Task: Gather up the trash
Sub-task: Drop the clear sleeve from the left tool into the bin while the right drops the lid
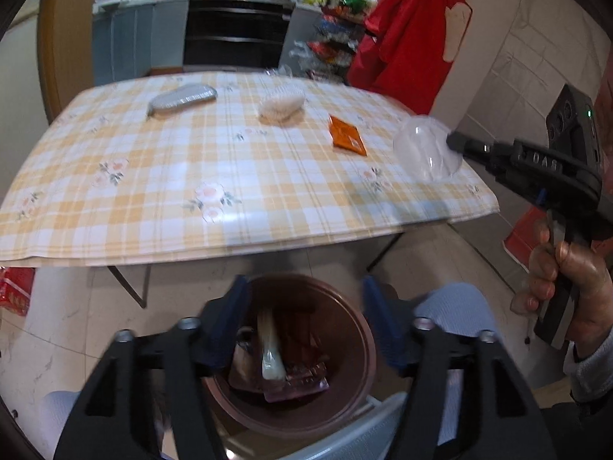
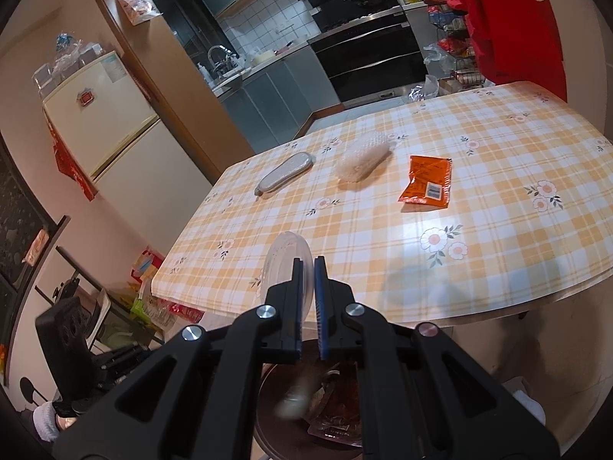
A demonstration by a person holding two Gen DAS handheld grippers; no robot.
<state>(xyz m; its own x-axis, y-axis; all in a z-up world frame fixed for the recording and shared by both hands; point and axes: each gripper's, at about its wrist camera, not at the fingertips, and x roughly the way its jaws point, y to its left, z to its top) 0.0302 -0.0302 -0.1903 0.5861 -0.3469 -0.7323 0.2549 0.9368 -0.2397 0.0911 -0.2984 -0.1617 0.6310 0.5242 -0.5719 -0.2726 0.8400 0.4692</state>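
A brown round bin [image 1: 345,345] with wrappers inside stands on the floor below the table's near edge; it also shows in the right wrist view [image 2: 276,395]. My left gripper [image 1: 306,326] is open and empty above the bin. My right gripper [image 2: 308,268] is shut on a clear plastic dome lid [image 2: 281,264], held above the table's near corner; the lid shows in the left wrist view [image 1: 425,149]. On the table lie an orange sachet [image 2: 427,185], a white bubble-wrap piece [image 2: 362,157] and a silver foil packet [image 2: 285,172].
The table [image 1: 161,191] has a yellow plaid floral cloth. Red clothing [image 1: 406,27] hangs at the far right. A fridge [image 2: 111,130] stands left, with kitchen counters and an oven [image 2: 367,57] behind. Red packages [image 1: 15,291] lie on the floor.
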